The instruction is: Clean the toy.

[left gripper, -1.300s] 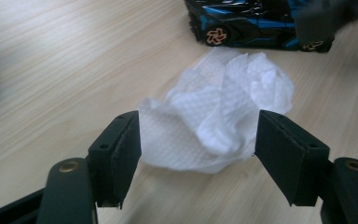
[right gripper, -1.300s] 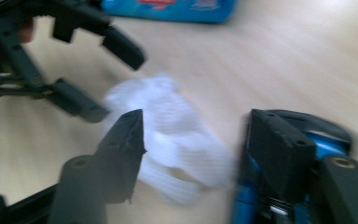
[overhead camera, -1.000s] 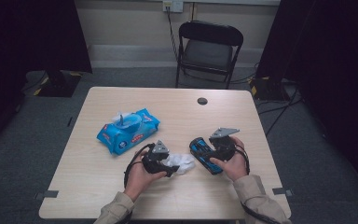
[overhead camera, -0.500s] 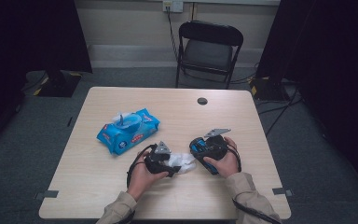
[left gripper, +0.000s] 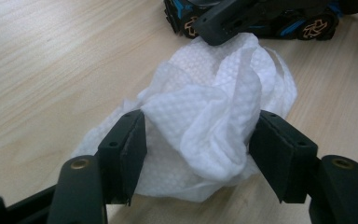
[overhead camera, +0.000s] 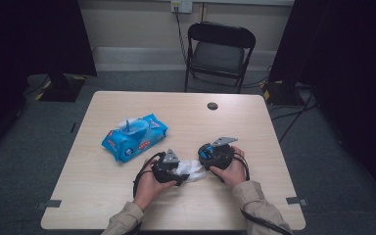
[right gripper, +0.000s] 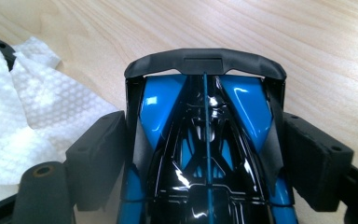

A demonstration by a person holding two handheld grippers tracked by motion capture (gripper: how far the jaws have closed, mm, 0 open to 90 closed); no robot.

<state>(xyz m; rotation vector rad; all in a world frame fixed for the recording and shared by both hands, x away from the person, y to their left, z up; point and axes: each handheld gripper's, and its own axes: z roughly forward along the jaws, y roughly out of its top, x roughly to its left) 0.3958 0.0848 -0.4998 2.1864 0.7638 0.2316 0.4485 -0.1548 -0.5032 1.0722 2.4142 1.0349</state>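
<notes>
In the high view, the left gripper (overhead camera: 172,166) and right gripper (overhead camera: 214,152) meet near the table's (overhead camera: 254,127) front edge over a crumpled white embossed paper wipe (overhead camera: 192,169), with a blue plastic wipes pack (overhead camera: 134,137) lying toward the left edge. In the left gripper view, the fingers (left gripper: 126,149) have just been closing around the wipe (left gripper: 214,121), which bulges between them on the table, touching both pads. In the right gripper view, the fingers (right gripper: 98,154) clamp the sides of a glossy blue-and-black toy race car (right gripper: 205,140), its dark rear wing pointing away, just beside the wipe (right gripper: 23,107).
</notes>
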